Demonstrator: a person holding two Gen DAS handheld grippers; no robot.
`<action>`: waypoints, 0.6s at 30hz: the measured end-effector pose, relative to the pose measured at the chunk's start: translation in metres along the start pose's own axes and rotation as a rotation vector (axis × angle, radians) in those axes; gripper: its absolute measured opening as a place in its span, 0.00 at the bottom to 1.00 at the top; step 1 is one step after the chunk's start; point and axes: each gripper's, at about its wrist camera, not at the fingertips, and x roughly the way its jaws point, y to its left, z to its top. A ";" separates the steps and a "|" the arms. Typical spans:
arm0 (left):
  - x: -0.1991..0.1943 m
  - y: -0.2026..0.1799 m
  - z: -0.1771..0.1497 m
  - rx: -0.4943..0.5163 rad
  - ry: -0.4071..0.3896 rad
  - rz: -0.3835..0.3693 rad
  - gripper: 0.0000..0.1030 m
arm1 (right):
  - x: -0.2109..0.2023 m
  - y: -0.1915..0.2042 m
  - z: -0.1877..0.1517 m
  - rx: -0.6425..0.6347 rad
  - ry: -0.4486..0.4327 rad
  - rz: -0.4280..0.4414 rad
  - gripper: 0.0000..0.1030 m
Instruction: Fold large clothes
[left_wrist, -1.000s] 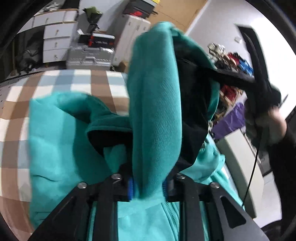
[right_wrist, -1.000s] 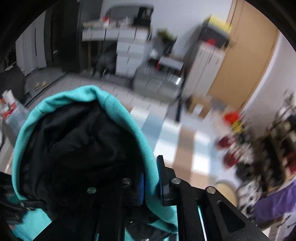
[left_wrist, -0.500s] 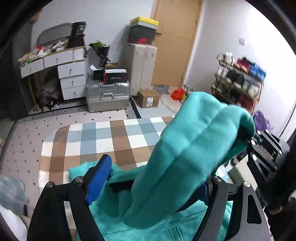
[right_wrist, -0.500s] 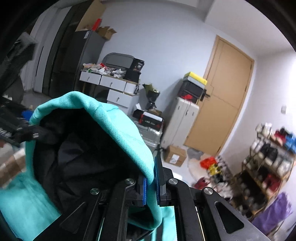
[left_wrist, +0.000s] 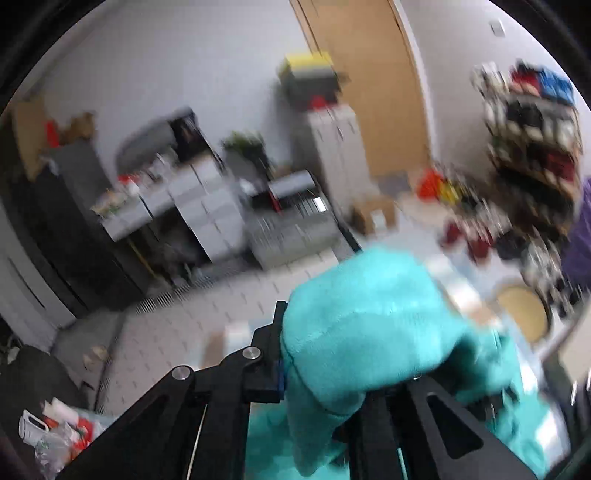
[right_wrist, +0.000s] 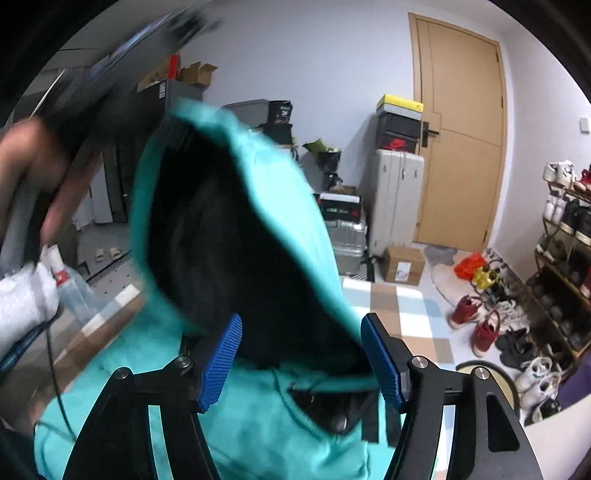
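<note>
A teal hoodie (right_wrist: 258, 424) with a black lining lies on the checked surface (right_wrist: 417, 310). Its hood (right_wrist: 236, 206) stands up in front of my right gripper (right_wrist: 301, 363), which is open with its blue pads (right_wrist: 221, 363) on either side of the hood's base. In the blurred left wrist view, a thick fold of the hood (left_wrist: 365, 332) fills the space between the fingers of my left gripper (left_wrist: 332, 380); the jaws stand apart and the right finger is hidden by the cloth. The other hand and gripper show blurred at the upper left of the right wrist view (right_wrist: 55, 155).
A silver suitcase (right_wrist: 399, 199), a cardboard box (right_wrist: 404, 264) and a wooden door (right_wrist: 461, 140) stand beyond the surface. A shoe rack (right_wrist: 565, 236) and loose shoes (right_wrist: 480, 321) are at the right. Drawers and boxes stand at the back left (left_wrist: 195, 206).
My right gripper has opened and let go of the hood's edge. My left gripper has swung up and left with the hood; its view is now blurred.
</note>
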 end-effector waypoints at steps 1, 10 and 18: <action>-0.003 0.007 0.016 -0.014 -0.047 0.035 0.04 | -0.001 -0.001 -0.003 0.002 0.008 0.005 0.72; -0.051 0.011 -0.022 -0.128 -0.218 -0.132 0.04 | -0.010 -0.027 -0.030 0.141 0.091 0.076 0.73; -0.096 -0.015 -0.162 -0.092 -0.083 -0.436 0.04 | -0.034 -0.055 -0.059 0.351 0.151 0.092 0.73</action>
